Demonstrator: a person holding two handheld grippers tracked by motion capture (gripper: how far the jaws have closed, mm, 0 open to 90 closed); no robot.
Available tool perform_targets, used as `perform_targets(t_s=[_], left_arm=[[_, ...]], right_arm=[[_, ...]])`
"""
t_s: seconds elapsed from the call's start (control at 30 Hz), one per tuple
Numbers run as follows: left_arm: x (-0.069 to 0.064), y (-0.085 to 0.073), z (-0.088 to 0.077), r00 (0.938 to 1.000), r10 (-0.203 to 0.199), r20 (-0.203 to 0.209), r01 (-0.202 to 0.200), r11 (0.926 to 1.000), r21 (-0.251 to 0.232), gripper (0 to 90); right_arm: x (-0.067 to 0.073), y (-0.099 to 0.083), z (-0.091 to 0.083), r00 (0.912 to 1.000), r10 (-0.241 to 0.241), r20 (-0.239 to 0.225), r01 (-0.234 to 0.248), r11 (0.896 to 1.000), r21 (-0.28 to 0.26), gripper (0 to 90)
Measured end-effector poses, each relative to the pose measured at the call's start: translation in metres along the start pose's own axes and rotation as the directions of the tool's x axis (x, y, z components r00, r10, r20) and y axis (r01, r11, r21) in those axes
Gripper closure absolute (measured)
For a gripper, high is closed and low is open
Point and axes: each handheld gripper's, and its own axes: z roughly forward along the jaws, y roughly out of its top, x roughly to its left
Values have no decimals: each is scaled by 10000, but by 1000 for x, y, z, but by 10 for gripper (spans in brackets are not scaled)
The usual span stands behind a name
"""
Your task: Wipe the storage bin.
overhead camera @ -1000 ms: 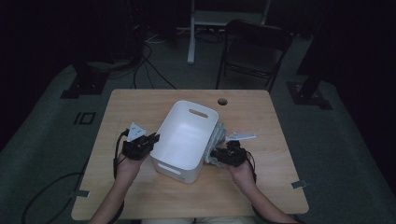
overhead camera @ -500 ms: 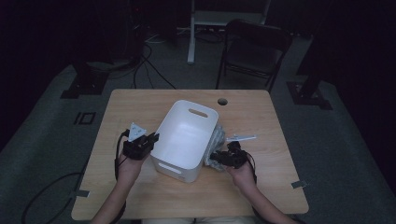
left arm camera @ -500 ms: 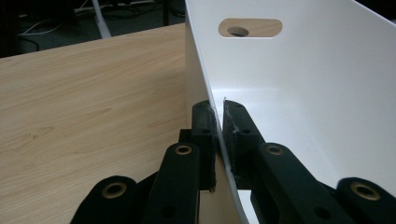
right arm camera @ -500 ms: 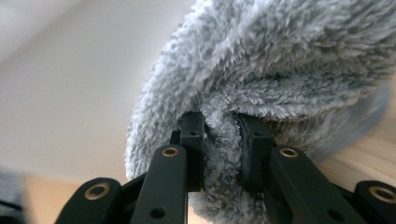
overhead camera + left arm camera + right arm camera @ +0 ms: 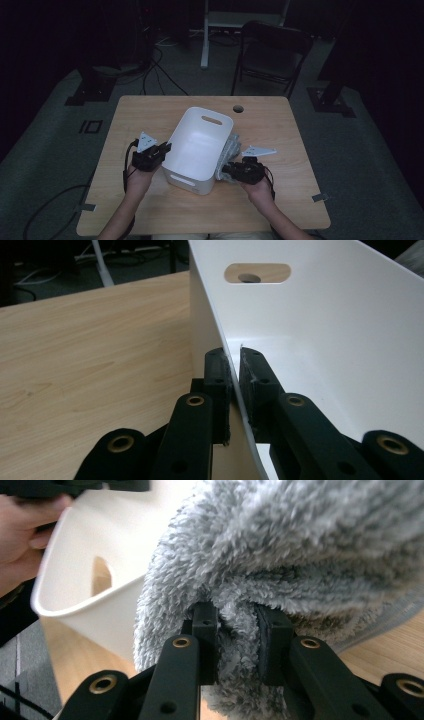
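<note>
- White bin (image 5: 199, 150) sat mid-table, tilted askew, one slotted handle end toward the far edge, the other toward you. It looked empty inside, which suggests it was being readied to take the cloth.
- Left gripper (image 5: 159, 151): you had it clamped on the bin's left wall. In the left gripper view the two pads (image 5: 218, 385) pinched the thin white rim (image 5: 233, 375), one jaw outside, one inside. My read: that grip was there to steady the bin so it would not slide or tip while the other hand worked.
- Table (image 5: 150, 115): bare pale wood to the left of the bin, so nothing crowded the anchoring hand.
- Grey fluffy towel (image 5: 229, 155) lay bunched against the bin's right outer wall, resting on the table, not yet inside.
- Right gripper (image 5: 227, 171): jaws narrowed onto a fold of the towel (image 5: 240, 625), pile bulging between the pads. Gripping near the low edge probably lets you lift the bulk over the rim.
- Risk, as judged: the loose hanging part could catch on the bin's wall.
</note>
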Motion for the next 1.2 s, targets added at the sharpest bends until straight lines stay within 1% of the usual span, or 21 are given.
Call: perform_targets(t_s=[0.07, 0.13, 0.2, 0.3, 0.37, 0.4, 0.47, 0.53, 0.57, 0.67, 0.7, 0.73, 0.77, 0.8, 0.9, 0.93, 0.97, 1.0, 1.03, 1.13, 1.2], left_arm=[[1, 1, 2, 10000, 60, -37, -60, 10000, -25, 830], [1, 1, 3, 10000, -31, -53, 30, 10000, -89, 830], [2, 2, 4, 10000, 6, -92, -7, 10000, -49, 830], [2, 2, 4, 9999, -55, -141, 54, 10000, -75, 831], [1, 1, 4, 9998, -80, -173, 78, 9999, -79, 831], [1, 1, 4, 9998, -97, -196, 95, 9999, -81, 831], [1, 2, 4, 9996, -118, -269, 116, 9999, -70, 832], [-1, 3, 4, 9989, -166, -445, 167, 9999, 0, 834], [-1, 3, 4, 9986, -212, -476, 214, 9998, 26, 834], [-2, 3, 4, 9979, -284, -582, 289, 9996, 78, 836], [-2, 3, 4, 9977, -280, -620, 286, 9996, 88, 836], [-2, 3, 4, 9977, -280, -620, 286, 9996, 88, 836], [-2, 4, 4, 9972, -268, -697, 278, 9995, 134, 836], [-2, 4, 4, 9971, -239, -717, 251, 9996, 153, 836], [-3, 4, 4, 9969, -253, -740, 264, 9995, 145, 836], [-3, 4, 4, 9969, -253, -740, 264, 9995, 145, 836], [-3, 3, 4, 9977, -306, -608, 312, 9995, 98, 836], [-3, 3, 5, 9979, -324, -554, 328, 9994, 72, 836], [-3, 3, 5, 9985, -293, -469, 296, 9995, 68, 837], [-2, 2, 5, 9995, -178, -271, 176, 9998, -79, 835], [-2, 2, 4, 9996, -93, -284, 93, 10000, -26, 834]], right_arm=[[-5, 0, 5, 9999, 159, 29, -159, 9998, 103, 749], [-11, -1, 10, 9996, 199, 203, -203, 9995, 226, 749], [-17, -2, 16, 9991, 241, 356, -256, 9988, 410, 749], [-26, -8, 26, 9973, 471, 567, -512, 9960, 731, 749], [-29, -10, 29, 9967, 516, 626, -566, 9950, 817, 750], [-35, -16, 35, 9953, 675, 699, -744, 9921, 1015, 750], [-41, -22, 44, 9933, 689, 924, -815, 9866, 1414, 750], [-46, -28, 53, 9920, 810, 968, -980, 9778, 1853, 750], [-48, -29, 54, 9912, 970, 903, -1122, 9768, 1826, 750], [-43, -25, 49, 9918, 835, 971, -1007, 9770, 1882, 750], [-40, -24, 44, 9922, 933, 828, -1064, 9795, 1711, 750], [-40, -24, 44, 9922, 933, 828, -1064, 9795, 1711, 750], [-36, -22, 39, 9934, 914, 688, -1012, 9824, 1569, 750], [-25, -15, 24, 9964, 800, 297, -829, 9900, 1143, 749], [-8, -5, 1, 9980, 527, -339, -519, 9984, 237, 749], [-8, -5, 1, 9980, 527, -339, -519, 9984, 237, 749], [-2, -2, -6, 9980, 341, -530, -346, 9994, -82, 748], [11, 4, -15, 9989, -200, -429, 182, 9990, -420, 749], [13, 4, -14, 9990, -321, -309, 309, 9988, -377, 748], [11, 0, -4, 9996, -231, -184, 228, 9997, -132, 750], [7, -5, 3, 9997, -253, 73, 251, 9995, 169, 750]])
